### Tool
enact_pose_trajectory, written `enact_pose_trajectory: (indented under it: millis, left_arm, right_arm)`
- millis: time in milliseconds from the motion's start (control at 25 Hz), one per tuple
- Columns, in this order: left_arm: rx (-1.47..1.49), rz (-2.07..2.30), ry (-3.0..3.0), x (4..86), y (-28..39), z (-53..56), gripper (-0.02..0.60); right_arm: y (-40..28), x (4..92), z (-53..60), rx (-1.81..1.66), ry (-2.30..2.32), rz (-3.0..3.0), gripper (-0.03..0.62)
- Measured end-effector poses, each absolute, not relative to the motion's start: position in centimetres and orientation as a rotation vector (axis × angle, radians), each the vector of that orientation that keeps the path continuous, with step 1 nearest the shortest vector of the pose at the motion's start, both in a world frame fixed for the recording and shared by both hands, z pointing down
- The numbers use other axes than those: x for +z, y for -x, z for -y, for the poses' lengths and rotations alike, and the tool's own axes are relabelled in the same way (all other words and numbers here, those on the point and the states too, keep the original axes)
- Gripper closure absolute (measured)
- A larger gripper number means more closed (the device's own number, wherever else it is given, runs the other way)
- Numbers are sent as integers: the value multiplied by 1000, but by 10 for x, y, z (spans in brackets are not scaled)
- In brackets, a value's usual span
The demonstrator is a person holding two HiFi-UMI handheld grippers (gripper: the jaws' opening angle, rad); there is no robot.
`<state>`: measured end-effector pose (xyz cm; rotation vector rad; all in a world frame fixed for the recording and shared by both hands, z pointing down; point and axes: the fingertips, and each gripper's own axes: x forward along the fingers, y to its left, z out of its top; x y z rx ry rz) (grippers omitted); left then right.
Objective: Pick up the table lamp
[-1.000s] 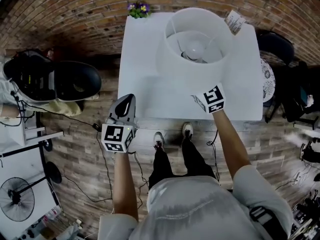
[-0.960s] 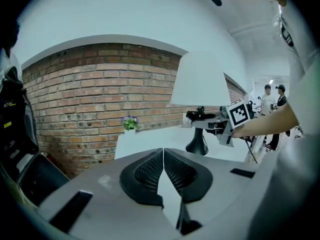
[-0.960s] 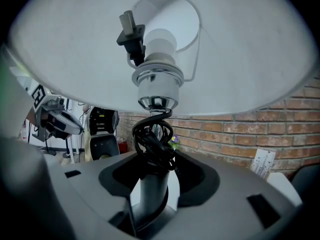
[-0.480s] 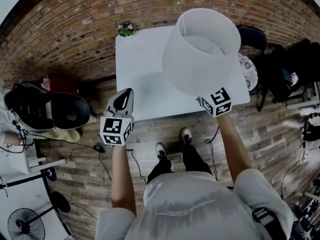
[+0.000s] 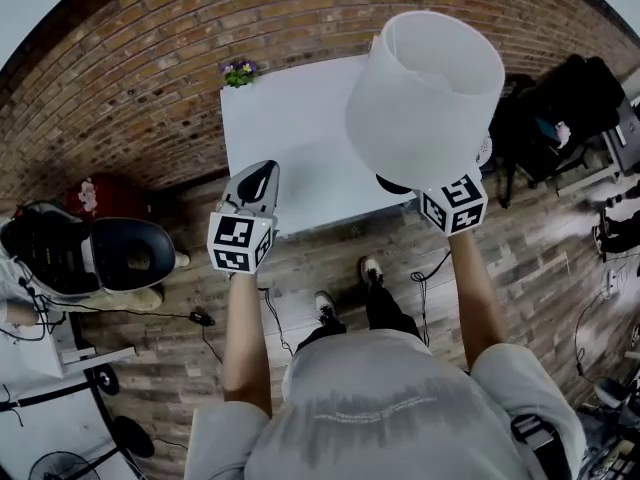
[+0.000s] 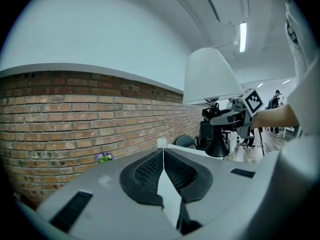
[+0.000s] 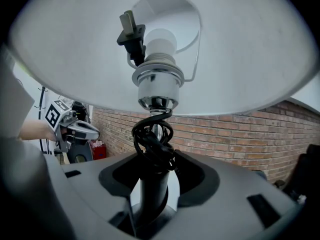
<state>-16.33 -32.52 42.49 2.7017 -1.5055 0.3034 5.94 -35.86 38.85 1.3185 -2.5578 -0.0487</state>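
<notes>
The table lamp has a wide white shade (image 5: 425, 93) and a black stem and base (image 5: 392, 184). It hangs in the air over the near right edge of the white table (image 5: 285, 138). My right gripper (image 5: 428, 194) is shut on the stem (image 7: 150, 189) just below the coiled black cord (image 7: 152, 141), with the bulb (image 7: 161, 40) and shade (image 7: 250, 49) right above. My left gripper (image 5: 260, 176) hovers over the table's near left edge, shut and empty (image 6: 163, 151). From the left gripper view the lamp (image 6: 210, 79) is seen held up at the right.
A small pot of purple flowers (image 5: 238, 71) stands at the table's far left corner, against the brick wall (image 5: 130, 78). A black chair (image 5: 125, 253) is on the floor to the left. Dark bags (image 5: 560, 108) lie right of the table. The person's shoes (image 5: 345, 288) are below its near edge.
The lamp has come up off the table and moved toward the near right edge with my right gripper. The left gripper stayed shut and shifted slightly over the table edge.
</notes>
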Motion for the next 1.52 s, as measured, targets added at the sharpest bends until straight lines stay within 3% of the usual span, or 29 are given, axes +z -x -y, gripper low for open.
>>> enact_pose_trajectory:
  millis: [720, 1520]
  left_arm:
    - [297, 1377, -2920, 375, 145, 284, 566]
    - [361, 1355, -3043, 343, 126, 283, 566]
  right_arm:
    - [-82, 349, 267, -54, -1485, 2463, 395]
    - [-76, 338, 266, -123, -1485, 2466, 396]
